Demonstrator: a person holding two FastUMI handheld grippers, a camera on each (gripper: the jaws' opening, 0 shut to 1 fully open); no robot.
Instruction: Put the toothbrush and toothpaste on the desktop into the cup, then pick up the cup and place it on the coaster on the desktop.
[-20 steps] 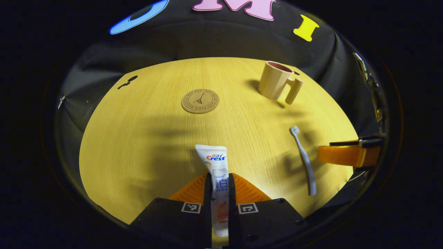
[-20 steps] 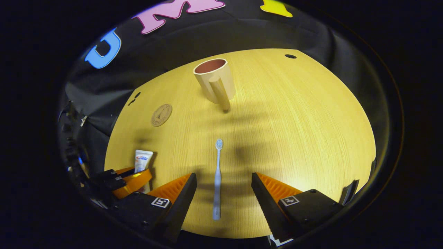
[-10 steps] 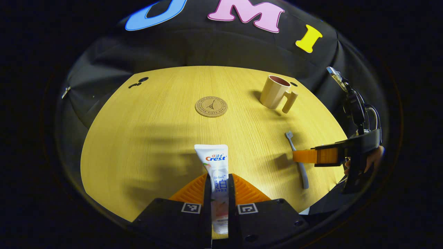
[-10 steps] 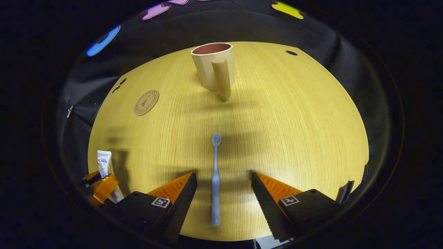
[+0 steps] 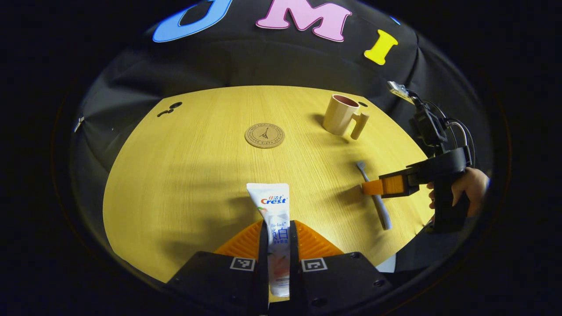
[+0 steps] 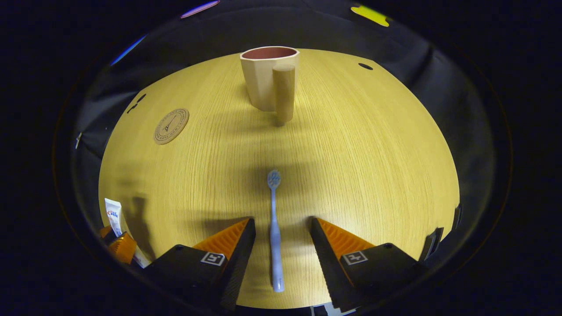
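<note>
Left tool [image 5: 278, 245] is gripping the toothpaste [image 5: 274, 219]; right tool [image 6: 281, 237] is standing released, straddling the toothbrush [image 6: 275, 228] at lower centre.

- The left gripper view looks from low at the table's [image 5: 175, 175] near edge toward the far edge and the booth wall.
- The right gripper view sits low over the near edge, farther right, facing the far edge.
- Both share the tabletop with cup [image 5: 340, 120], coaster [image 5: 264, 135], toothbrush [image 6: 274, 228] and toothpaste [image 5: 275, 219].
</note>
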